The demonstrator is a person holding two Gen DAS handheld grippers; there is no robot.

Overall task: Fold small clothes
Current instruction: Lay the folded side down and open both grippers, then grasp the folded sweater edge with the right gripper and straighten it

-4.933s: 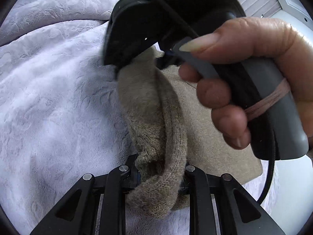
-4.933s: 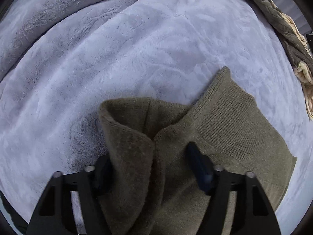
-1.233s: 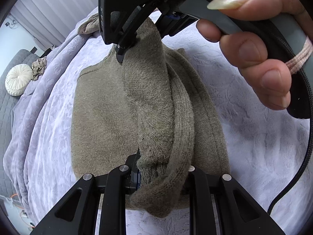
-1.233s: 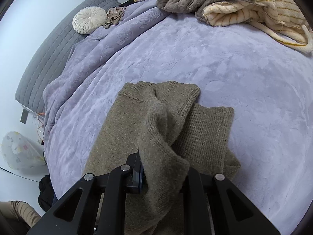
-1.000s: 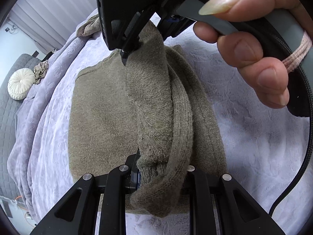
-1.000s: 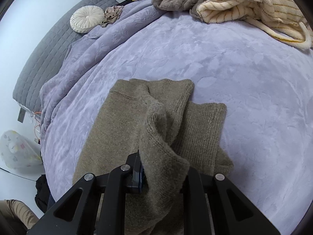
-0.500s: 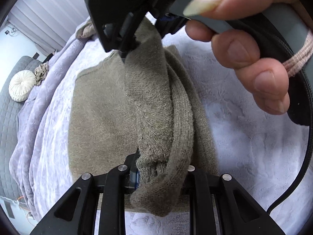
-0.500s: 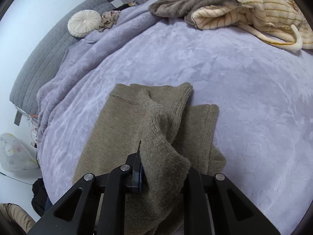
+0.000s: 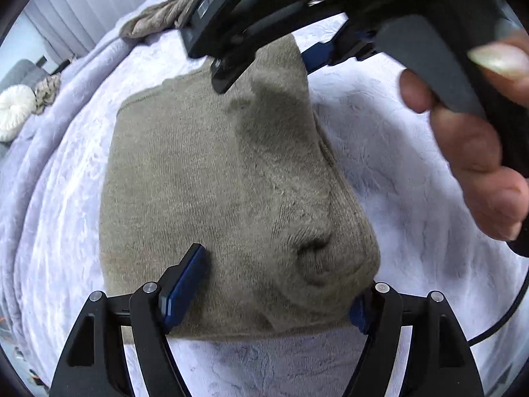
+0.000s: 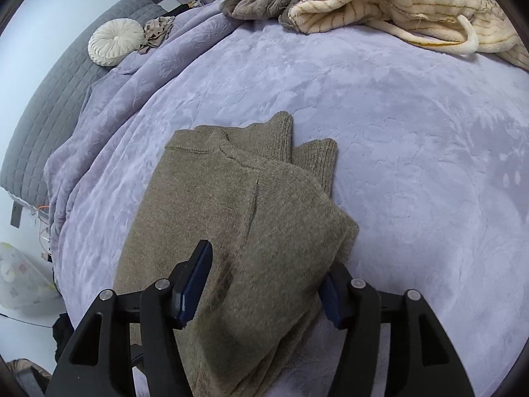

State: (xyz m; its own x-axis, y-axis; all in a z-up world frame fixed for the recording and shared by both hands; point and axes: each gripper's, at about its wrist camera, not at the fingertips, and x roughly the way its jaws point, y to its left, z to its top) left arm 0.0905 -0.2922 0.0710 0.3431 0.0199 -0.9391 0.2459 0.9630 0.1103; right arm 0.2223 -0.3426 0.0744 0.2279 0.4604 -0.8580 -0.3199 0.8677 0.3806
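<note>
Olive-brown knitted sweater lies folded on the lilac plush bed blanket, right below me. My left gripper jaws are opening, fabric between the pads, no longer pinched. My right gripper jaws are opening too, straddling the sweater's folded edge. Farther off: cream striped fleece garment, round white cushion.

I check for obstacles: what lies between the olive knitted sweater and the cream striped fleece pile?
Only bare lilac blanket lies between sweater and pile, seen in the right wrist view.
</note>
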